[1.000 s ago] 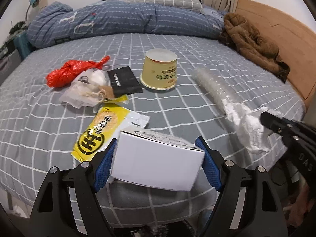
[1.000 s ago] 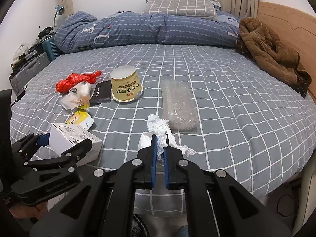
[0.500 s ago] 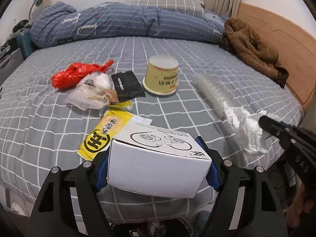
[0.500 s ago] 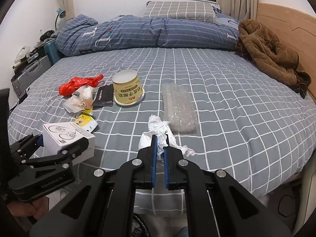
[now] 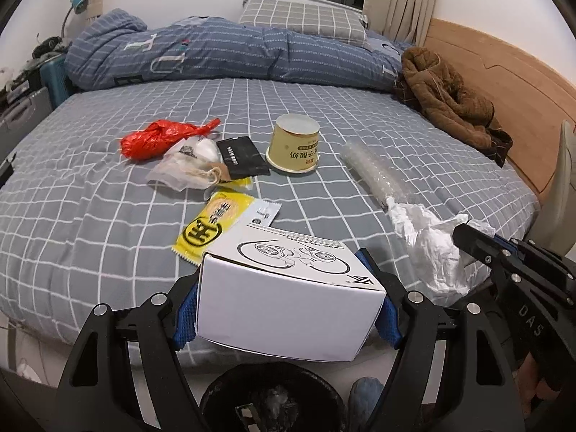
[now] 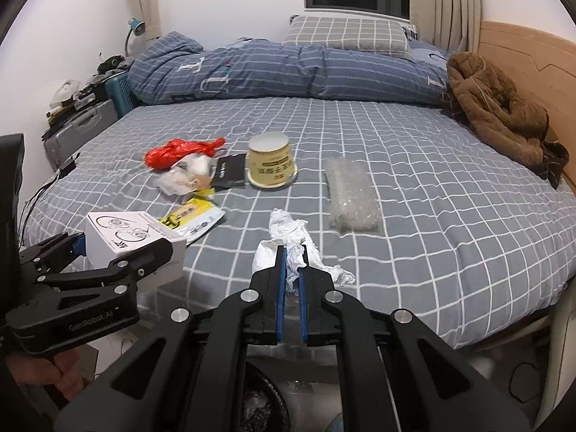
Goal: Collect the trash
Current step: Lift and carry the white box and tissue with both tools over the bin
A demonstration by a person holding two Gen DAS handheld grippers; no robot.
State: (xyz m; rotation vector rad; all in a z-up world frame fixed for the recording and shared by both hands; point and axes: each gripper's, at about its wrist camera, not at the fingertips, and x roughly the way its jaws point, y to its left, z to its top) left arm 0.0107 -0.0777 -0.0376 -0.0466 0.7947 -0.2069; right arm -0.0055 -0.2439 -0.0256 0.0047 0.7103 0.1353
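Both grippers have drawn back from the bed point(image 5: 324, 115) and risen; a dark bin point(image 5: 270, 396) now shows below them, crumpled pale scraps inside. Left gripper point(image 5: 288, 302): blue pads clamped on the white box point(image 5: 288, 309), lifted off the sheet. Right gripper point(image 6: 292, 270): jaws closed on the crumpled tissue point(image 6: 288, 230). On the bed beyond: yellow wrapper point(image 5: 212, 225), upturned yellow cup point(image 5: 293, 147), bubble wrap point(image 6: 351, 194), red bag point(image 5: 158, 138).

Two hand-held grippers: left point(image 5: 288, 302), right point(image 6: 291, 270). One white box point(image 5: 288, 309), one crumpled tissue point(image 6: 288, 230). On the bed point(image 6: 432, 194): one paper cup point(image 6: 271, 160), one red bag point(image 6: 176, 151), one yellow wrapper point(image 5: 212, 225).
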